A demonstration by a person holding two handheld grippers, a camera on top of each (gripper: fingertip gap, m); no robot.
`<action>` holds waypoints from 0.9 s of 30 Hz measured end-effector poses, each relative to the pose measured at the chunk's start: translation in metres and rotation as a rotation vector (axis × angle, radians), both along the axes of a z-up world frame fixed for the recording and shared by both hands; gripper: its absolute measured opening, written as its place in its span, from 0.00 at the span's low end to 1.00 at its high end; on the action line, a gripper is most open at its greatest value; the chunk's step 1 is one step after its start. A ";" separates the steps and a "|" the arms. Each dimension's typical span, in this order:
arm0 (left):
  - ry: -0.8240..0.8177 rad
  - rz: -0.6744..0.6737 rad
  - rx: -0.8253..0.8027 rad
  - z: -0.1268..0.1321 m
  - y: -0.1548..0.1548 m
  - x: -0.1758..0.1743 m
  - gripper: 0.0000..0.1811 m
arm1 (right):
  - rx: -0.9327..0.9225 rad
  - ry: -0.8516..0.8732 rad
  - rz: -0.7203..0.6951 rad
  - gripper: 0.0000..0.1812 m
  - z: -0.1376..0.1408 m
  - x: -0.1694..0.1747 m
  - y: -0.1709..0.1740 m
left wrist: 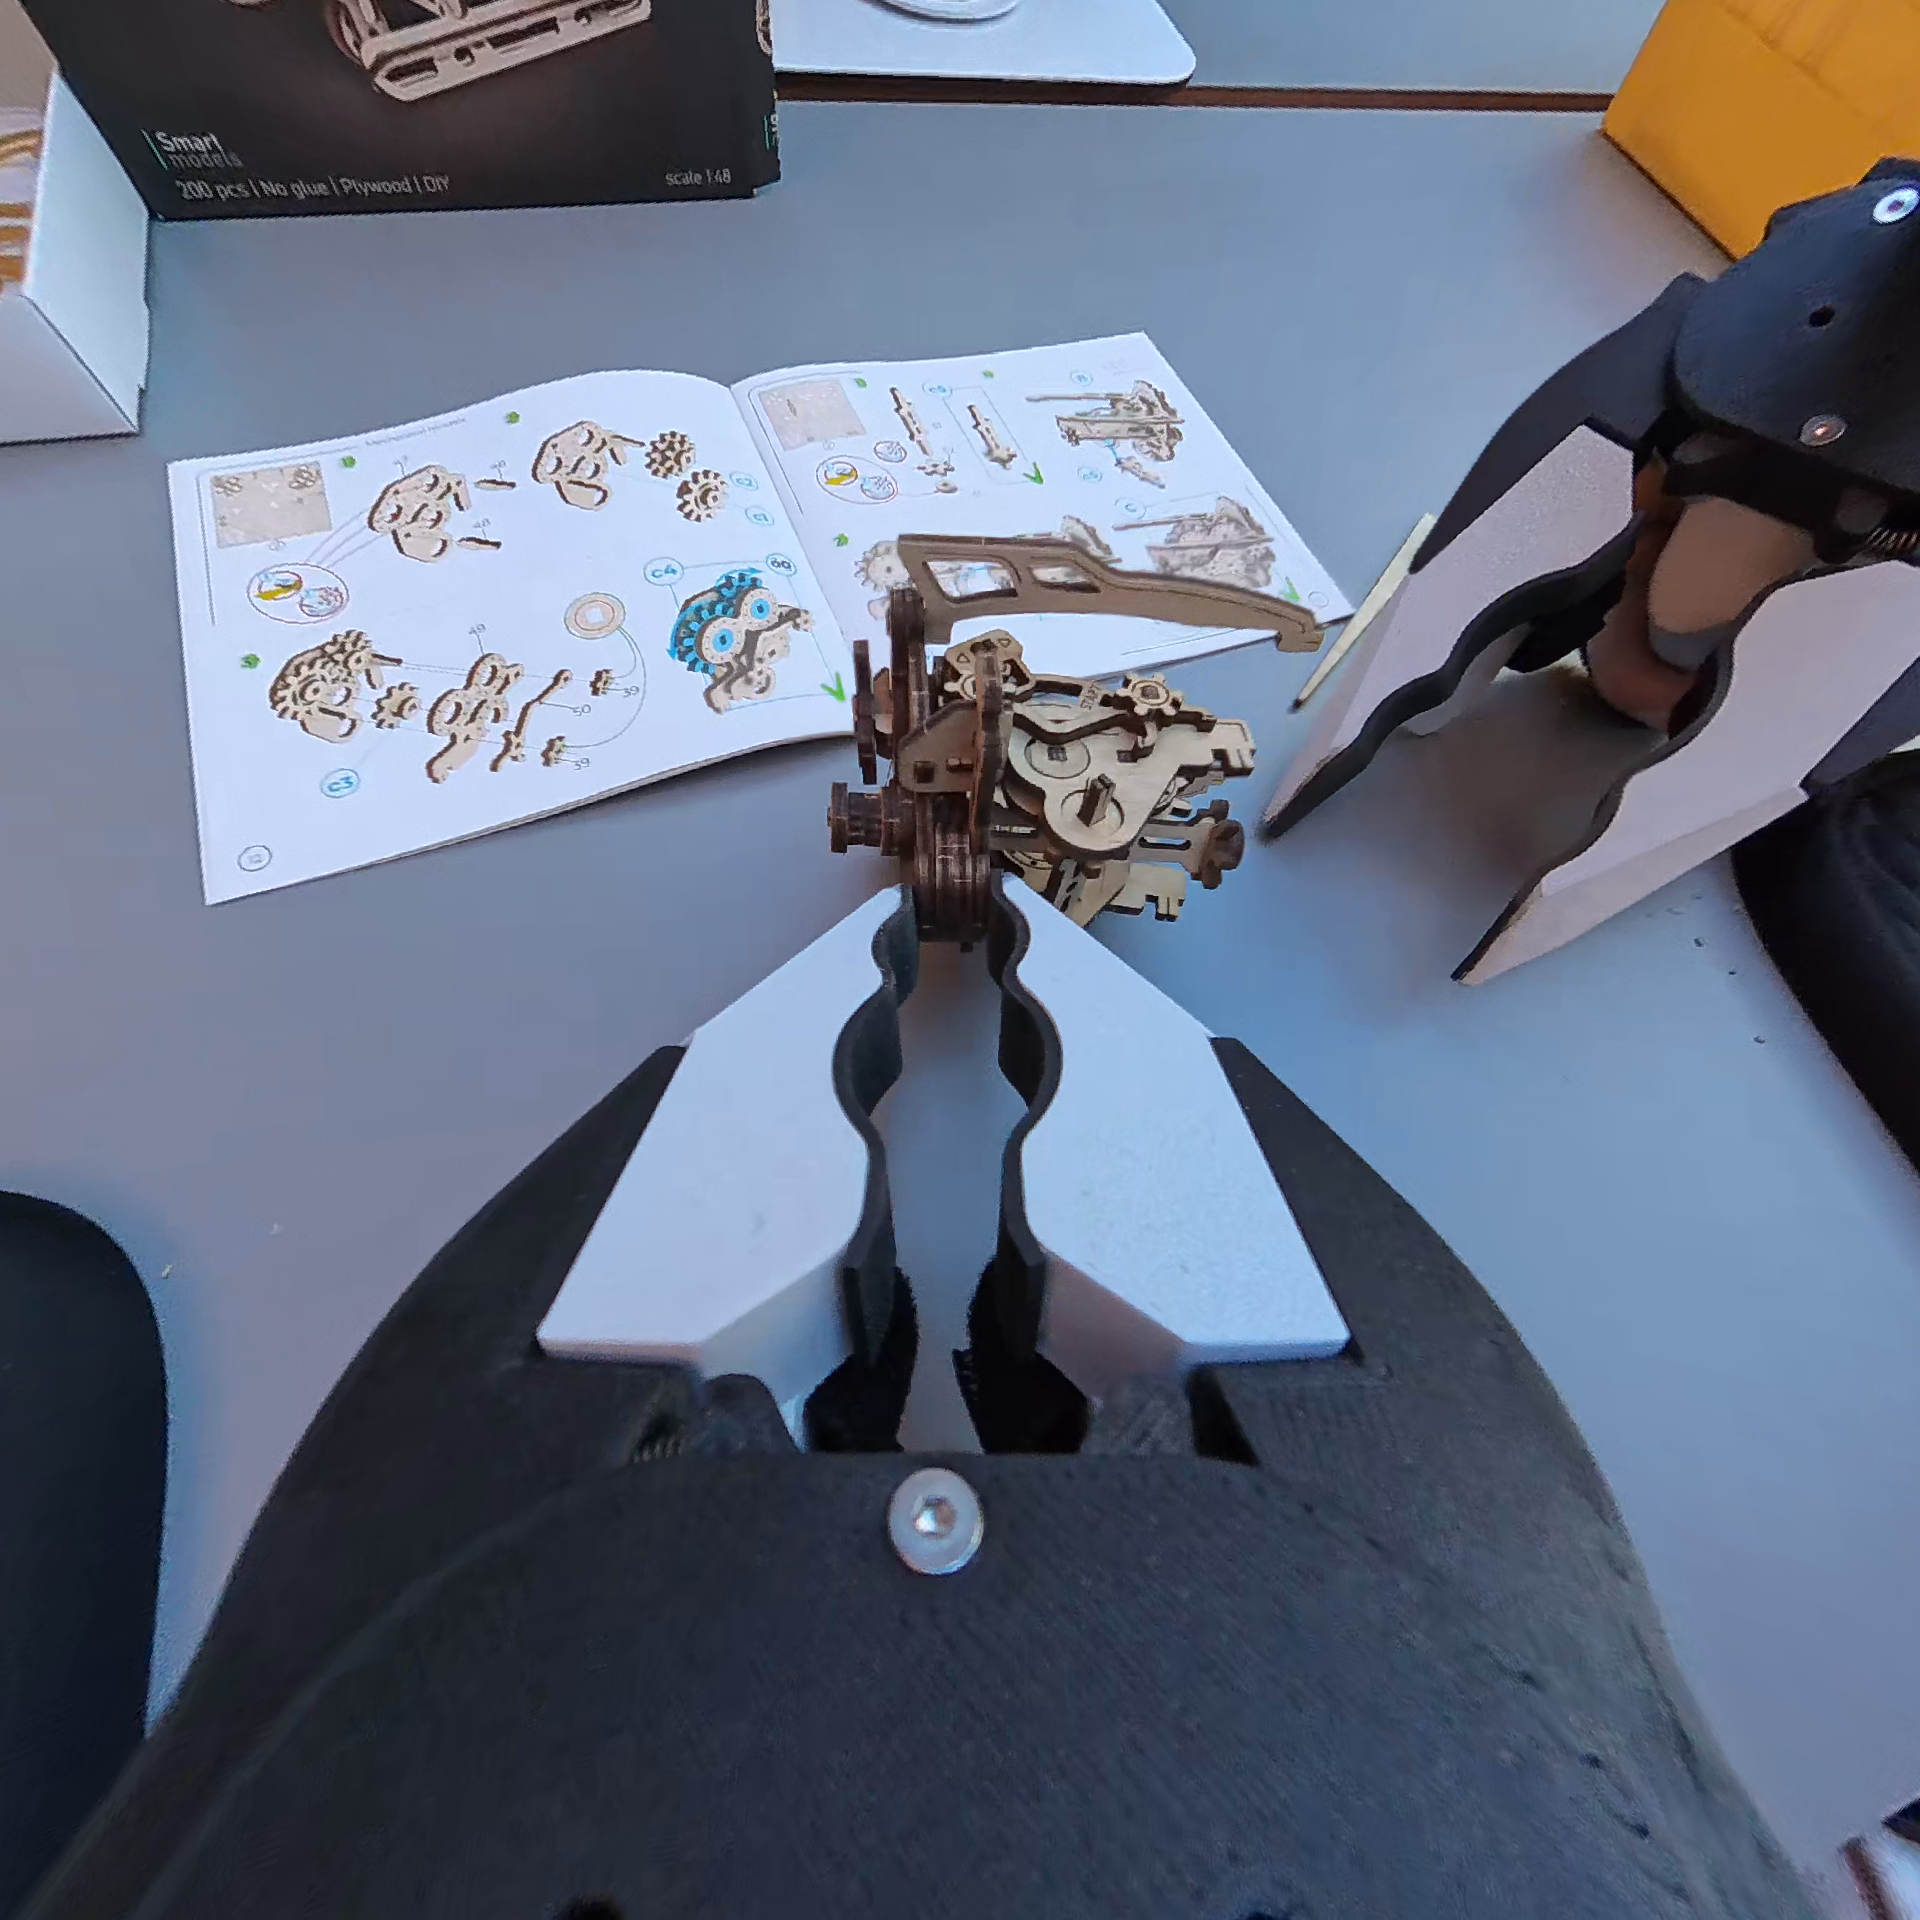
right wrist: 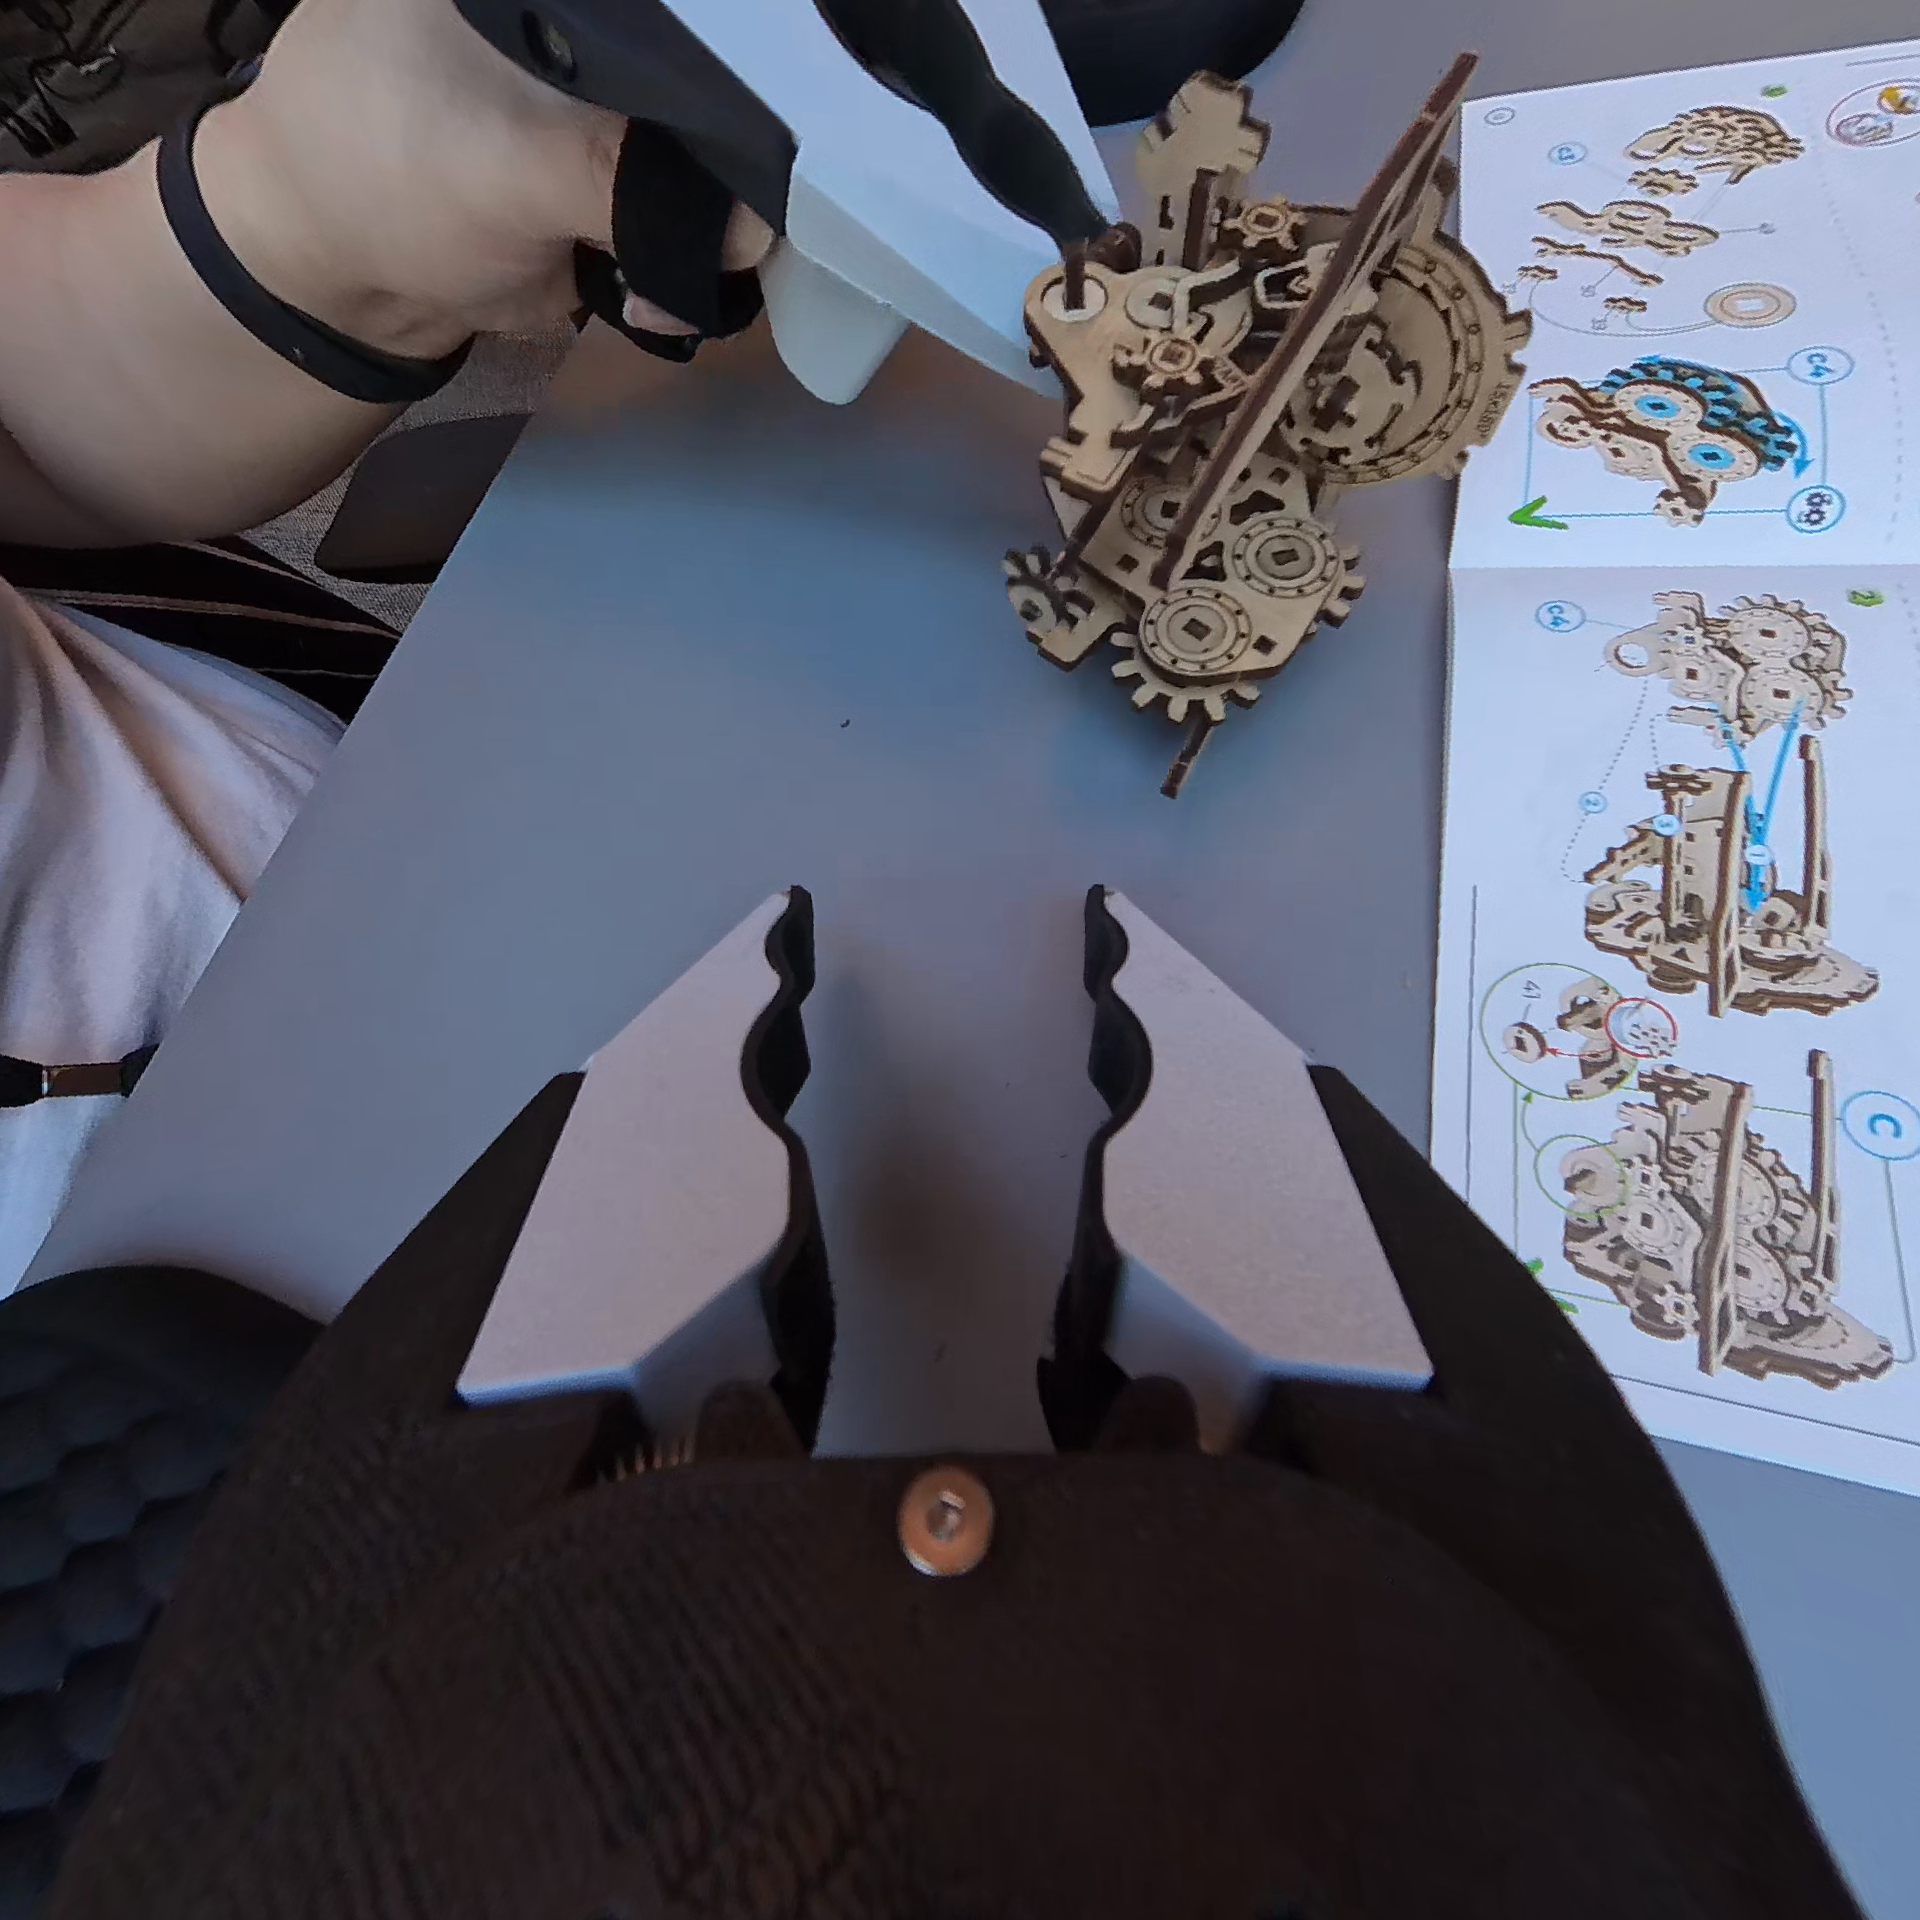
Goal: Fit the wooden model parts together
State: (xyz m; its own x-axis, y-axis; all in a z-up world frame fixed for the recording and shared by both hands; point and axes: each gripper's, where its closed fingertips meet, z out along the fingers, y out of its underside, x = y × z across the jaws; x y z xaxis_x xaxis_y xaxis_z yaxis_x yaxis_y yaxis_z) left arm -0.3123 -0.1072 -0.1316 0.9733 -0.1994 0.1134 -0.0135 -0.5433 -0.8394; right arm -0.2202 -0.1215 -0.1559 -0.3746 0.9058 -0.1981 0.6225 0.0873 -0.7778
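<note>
A wooden gear model (left wrist: pixel 1081 769) stands on the grey table (left wrist: pixel 520 1039), with a long flat wooden arm (left wrist: pixel 1101 592) sticking out at its top. My left gripper (left wrist: pixel 951 906) is shut on the model's near edge, a stack of dark plywood plates. My right gripper (right wrist: pixel 945 909) is open and empty, low over the table, a short way from the model (right wrist: pixel 1247 416). The right gripper also shows in the left wrist view (left wrist: pixel 1371 902), to the right of the model. The left gripper shows in the right wrist view (right wrist: pixel 1062 301), holding the model's far side.
An open instruction booklet (left wrist: pixel 499 623) lies behind the model and also shows in the right wrist view (right wrist: pixel 1683 831). A black box (left wrist: pixel 416 104) and a white box (left wrist: pixel 73 312) stand at the back left, a yellow box (left wrist: pixel 1766 114) at the back right. A thin wooden strip (left wrist: pixel 1361 623) sits by the right gripper. There is about 10 cm between the tips of the two grippers.
</note>
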 end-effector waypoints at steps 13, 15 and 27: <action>-0.242 -0.120 0.042 0.050 0.004 0.012 0.06 | -0.013 0.214 -0.124 0.28 0.045 -0.014 0.018; -0.301 -0.168 0.048 0.069 0.005 0.016 0.06 | 0.010 0.300 -0.154 0.28 0.065 -0.016 0.020; -0.552 -0.499 0.087 0.185 0.004 0.054 0.06 | 0.268 0.719 -0.383 0.29 0.191 0.005 0.025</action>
State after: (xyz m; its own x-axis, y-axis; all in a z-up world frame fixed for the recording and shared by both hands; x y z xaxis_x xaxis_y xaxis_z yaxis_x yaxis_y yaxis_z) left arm -0.2580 -0.1028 0.0533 0.5714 -0.6327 0.5227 0.1950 -0.5141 -0.8353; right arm -0.2148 -0.0961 0.0350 0.0140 0.9777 0.2093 0.0101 0.2092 -0.9778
